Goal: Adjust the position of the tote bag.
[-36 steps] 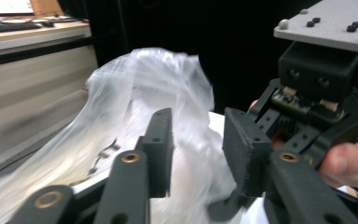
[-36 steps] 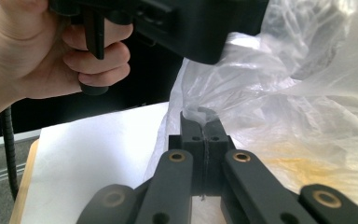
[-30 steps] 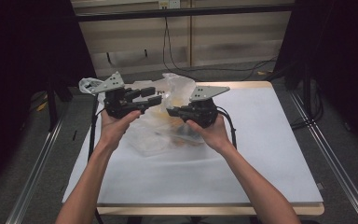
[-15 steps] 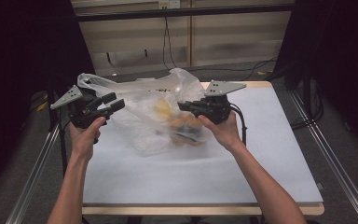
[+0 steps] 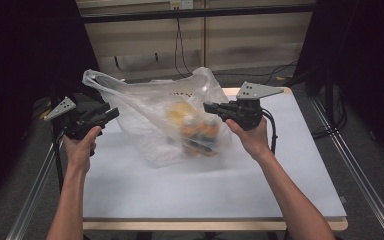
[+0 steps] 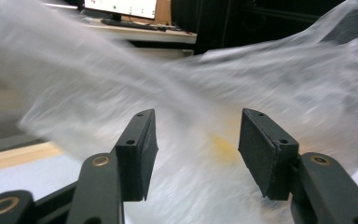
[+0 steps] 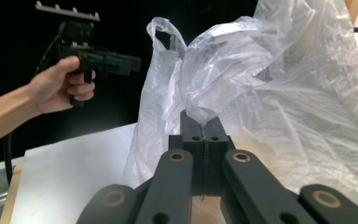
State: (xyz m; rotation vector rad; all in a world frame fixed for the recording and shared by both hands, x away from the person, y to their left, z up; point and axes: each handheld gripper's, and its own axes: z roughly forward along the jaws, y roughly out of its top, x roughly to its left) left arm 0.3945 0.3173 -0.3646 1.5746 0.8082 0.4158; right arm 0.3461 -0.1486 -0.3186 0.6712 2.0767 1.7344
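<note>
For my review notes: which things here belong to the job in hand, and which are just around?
In the job:
- clear plastic bag, with yellow and orange items inside
- right gripper, clamped on the bag's film
- left gripper, open, at the bag

Just around:
- white table
- wall cables

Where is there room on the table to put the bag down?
The table is bare in front, between the bag and the near edge, and along the right side past the right tool. It is crowded at the back left, where the bag hangs.

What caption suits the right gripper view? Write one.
Right gripper pinches a clear plastic bag; left gripper open beside it.
</note>
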